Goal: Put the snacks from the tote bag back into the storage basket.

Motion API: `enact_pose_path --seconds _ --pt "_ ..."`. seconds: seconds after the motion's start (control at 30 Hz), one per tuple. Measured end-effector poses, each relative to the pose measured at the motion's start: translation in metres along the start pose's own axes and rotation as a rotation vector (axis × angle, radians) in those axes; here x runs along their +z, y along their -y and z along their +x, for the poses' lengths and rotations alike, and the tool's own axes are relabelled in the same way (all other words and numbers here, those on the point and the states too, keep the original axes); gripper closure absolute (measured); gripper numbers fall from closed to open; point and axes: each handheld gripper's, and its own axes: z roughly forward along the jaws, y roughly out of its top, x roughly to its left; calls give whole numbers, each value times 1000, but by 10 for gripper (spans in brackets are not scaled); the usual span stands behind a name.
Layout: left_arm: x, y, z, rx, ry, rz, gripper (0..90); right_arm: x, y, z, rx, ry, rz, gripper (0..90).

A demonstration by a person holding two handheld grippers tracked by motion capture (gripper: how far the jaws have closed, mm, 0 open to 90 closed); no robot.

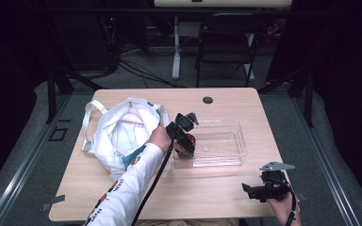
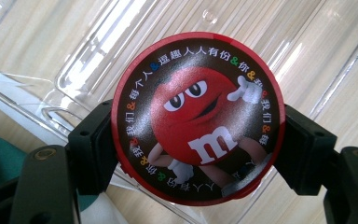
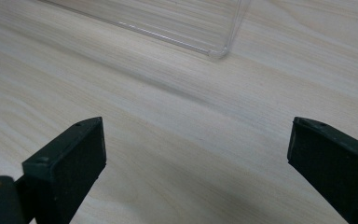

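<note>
Over clear tray (image 2: 307, 37), candy tub (image 2: 198, 116) lid-up

Red tin (image 2: 198, 119) hides its own sides behind its lid; clear tray (image 3: 168, 23) cut off at top edge — bag (image 1: 122, 132) contents unreadable.

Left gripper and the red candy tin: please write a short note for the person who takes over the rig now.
Left gripper: shut on the round red candy tin, held over the left end of the clear plastic tray.
Right gripper: open, holding nothing, low over the table near the tray's corner.
White bag: open on the table, left of the tray.
Done: tin brought to the tray.
Left: probably lower the tin into the tray and release it.
</note>
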Motion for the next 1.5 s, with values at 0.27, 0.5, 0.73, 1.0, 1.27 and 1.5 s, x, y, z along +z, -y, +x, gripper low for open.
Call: enact_pose_path --seconds 0.27,0.5,0.73,1.0,1.27,1.5 --pt "10 3 2 -9 12 11 255 0 0 0 1 2 -1 43" --pt "19 6 3 -11 27 22 255 1 0 -2 5 1 -2 43" --pt "20 6 3 0 22 28 255 1 0 -1 6 0 0 43" --pt "21 6 -4 22 -21 48 255 -1 1 -3 11 0 -1 43" --pt "21 7 -5 8 -31 43 254 -2 2 -1 10 -1 -7 43" --pt "19 6 -6 -8 -37 28 235 -3 2 -1 8 2 -11 43"
